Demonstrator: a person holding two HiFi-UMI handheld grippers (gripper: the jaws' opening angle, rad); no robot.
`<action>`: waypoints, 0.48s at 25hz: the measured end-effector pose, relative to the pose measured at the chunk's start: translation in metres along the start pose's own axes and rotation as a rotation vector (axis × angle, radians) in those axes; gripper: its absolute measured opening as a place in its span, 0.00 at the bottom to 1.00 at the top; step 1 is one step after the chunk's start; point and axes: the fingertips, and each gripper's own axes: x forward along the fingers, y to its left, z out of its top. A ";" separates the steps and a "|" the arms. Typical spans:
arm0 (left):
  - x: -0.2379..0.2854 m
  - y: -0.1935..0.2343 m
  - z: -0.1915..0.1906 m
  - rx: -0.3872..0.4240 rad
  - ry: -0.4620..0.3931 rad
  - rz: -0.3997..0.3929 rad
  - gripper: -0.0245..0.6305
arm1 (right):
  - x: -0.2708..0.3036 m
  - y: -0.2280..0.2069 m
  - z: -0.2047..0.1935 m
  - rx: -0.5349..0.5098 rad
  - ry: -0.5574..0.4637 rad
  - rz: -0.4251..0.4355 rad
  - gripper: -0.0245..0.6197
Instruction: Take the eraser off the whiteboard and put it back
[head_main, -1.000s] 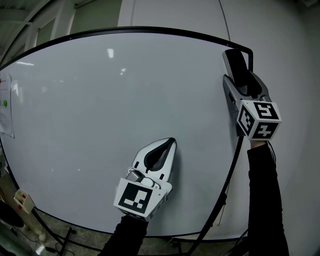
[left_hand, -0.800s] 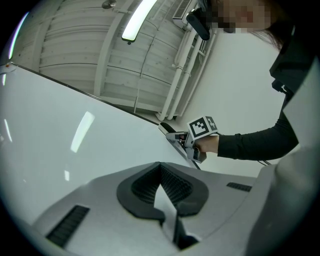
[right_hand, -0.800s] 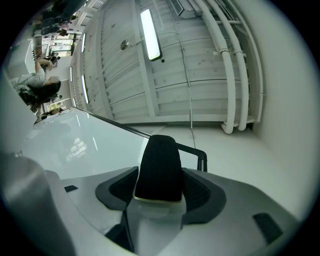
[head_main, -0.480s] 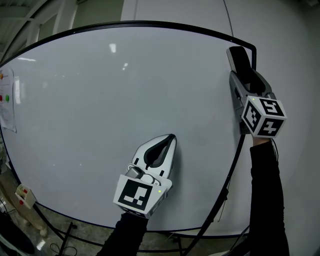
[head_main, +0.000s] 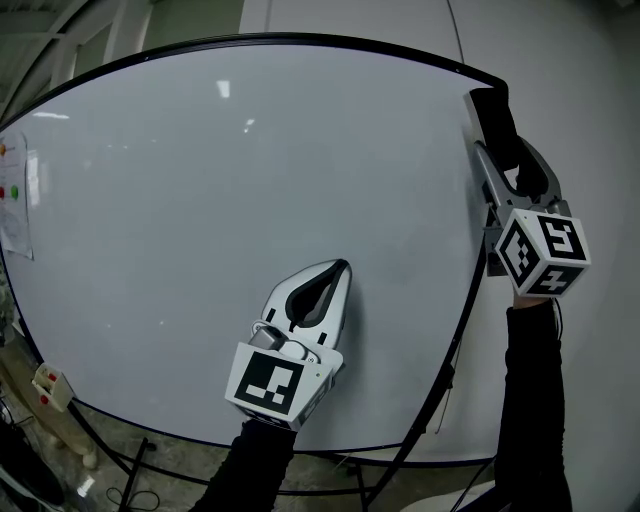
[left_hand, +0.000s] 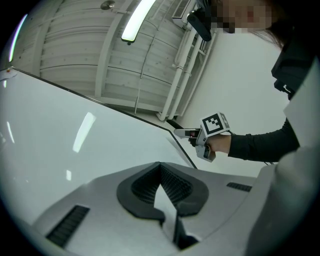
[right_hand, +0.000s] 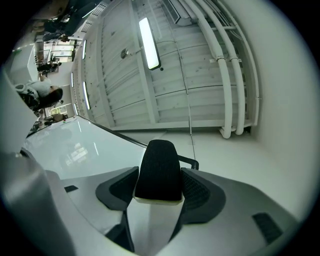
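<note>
Head view is showing me both grippers held up against the whiteboard (head_main: 200, 200), which is filling most of the picture inside its black frame; the right gripper (head_main: 503, 150) is sitting at the board's upper right corner, and its jaws have just been closing onto the eraser (head_main: 492, 112); right gripper view is giving me the grip plainly, the ribbed pads (right_hand: 200, 187) pressing on either side of the eraser, whose dark felt face is turned toward the camera and whose pale base is lying low between the jaws; the eraser is standing out beyond the jaw tips, right at the corner of the frame, though I am not managing to tell whether it is touching the board; the left gripper (head_main: 340, 272) is hovering lower, near the middle of the board, well apart from the right one, its jaws meeting at the tips with nothing between them; a sheet of paper (head_main: 15, 215) with a red and a green dot is hanging at the board's left edge; black sleeves are reaching up behind both grippers.
</note>
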 end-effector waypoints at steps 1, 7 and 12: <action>0.000 -0.001 0.000 0.001 0.001 0.000 0.05 | -0.005 0.001 0.001 -0.003 -0.005 0.001 0.47; -0.001 -0.005 0.002 -0.002 0.005 0.002 0.05 | -0.027 0.003 0.009 0.004 -0.021 0.002 0.47; -0.005 -0.004 -0.003 -0.007 0.017 0.014 0.05 | -0.051 0.007 0.025 0.009 -0.058 -0.005 0.47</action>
